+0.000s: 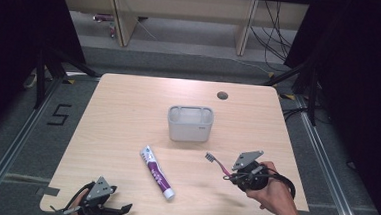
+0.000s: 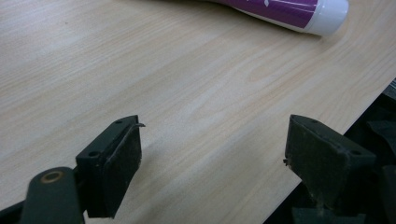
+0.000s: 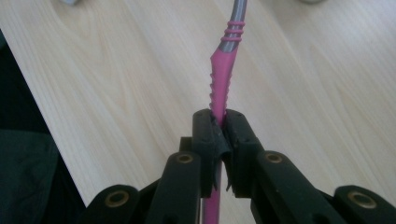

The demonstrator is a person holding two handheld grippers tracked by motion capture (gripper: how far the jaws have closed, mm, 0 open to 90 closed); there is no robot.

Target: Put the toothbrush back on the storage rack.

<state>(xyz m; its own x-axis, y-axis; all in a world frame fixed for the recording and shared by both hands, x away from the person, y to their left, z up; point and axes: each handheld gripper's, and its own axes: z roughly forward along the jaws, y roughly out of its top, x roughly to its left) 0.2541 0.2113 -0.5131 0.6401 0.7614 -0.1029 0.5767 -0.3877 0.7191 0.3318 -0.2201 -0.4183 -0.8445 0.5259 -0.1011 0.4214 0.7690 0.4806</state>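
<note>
Toothbrush (image 1: 217, 164) in pink and grey is the thing in hand: a slim stick with a ribbed, rubbery pink grip, a grey neck ringed by thin pink bands, and a small bristled head. The right gripper (image 3: 219, 122) has its black jaws pressed tight on the pink grip, the neck running out ahead of the pads, and in the high view the brush sticks out from that gripper toward the table's middle, head lifted off the wood. The table (image 1: 128, 113) is pale wood-grain laminate, smooth, with rounded corners. A grey plastic holder (image 1: 190, 123), boxy with rounded edges and an open top, stands beyond the brush head, well apart from it. A purple and white toothpaste tube (image 1: 157, 172) with a white cap lies flat to the left of the brush; its print is too small to read. The left gripper (image 2: 212, 144) rests at the near edge with its jaws spread wide and nothing between them
</note>
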